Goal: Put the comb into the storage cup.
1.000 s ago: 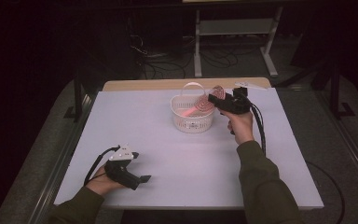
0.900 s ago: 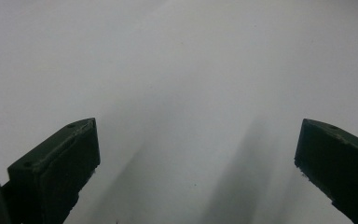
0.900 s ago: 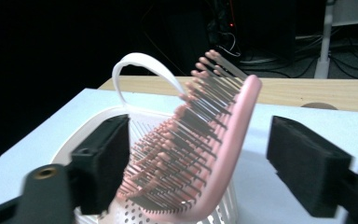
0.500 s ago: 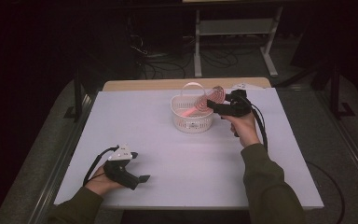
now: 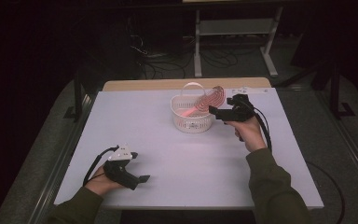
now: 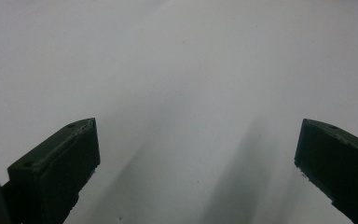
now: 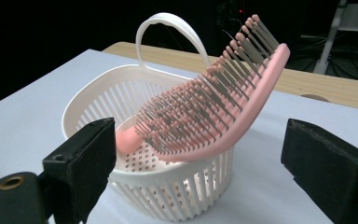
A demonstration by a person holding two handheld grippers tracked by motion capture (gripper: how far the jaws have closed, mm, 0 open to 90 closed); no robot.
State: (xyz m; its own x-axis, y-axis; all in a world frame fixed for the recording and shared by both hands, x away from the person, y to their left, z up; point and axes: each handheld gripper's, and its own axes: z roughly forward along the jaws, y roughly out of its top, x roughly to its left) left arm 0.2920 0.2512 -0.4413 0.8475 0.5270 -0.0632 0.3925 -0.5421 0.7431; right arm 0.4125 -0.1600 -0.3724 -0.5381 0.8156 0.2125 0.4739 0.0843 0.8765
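Right tongs (image 5: 213, 111) | my jaws had just been opening, now released, nothing between them | pink hairbrush (image 7: 214, 107) lay in the white basket (image 5: 192, 122), far centre of the desk (image 5: 177, 168), head over the rim | drop judged done | left tongs (image 5: 143, 179) released, idle near-left

From my remote station I see a white-topped table (image 5: 182, 154) with a bare wooden strip (image 5: 158, 84) along its far edge. A white slotted basket (image 5: 192, 122) stands on the far half, right of centre. The left gripper (image 5: 142, 178) rests on the near left part of the surface.
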